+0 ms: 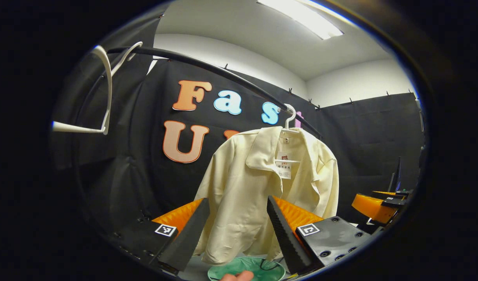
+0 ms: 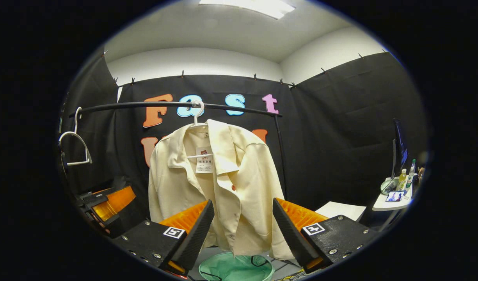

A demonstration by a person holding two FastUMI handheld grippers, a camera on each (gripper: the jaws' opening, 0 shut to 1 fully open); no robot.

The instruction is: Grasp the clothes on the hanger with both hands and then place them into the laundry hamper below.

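Both hand-held grippers, left (image 1: 237, 230) and right (image 2: 240, 230), are held spread before the hanging jacket (image 2: 215, 183), ready for grasping above the hamper (image 2: 235, 268).

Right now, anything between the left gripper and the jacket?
Nothing: in the left gripper view, open air separates the left gripper from the hanging jacket.

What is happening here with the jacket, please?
A person holds two claws, both open, in front of a cream jacket hanging on a white hanger on the black rail. The left claw and the right claw have not gripped it yet. The green hamper stands below the jacket.
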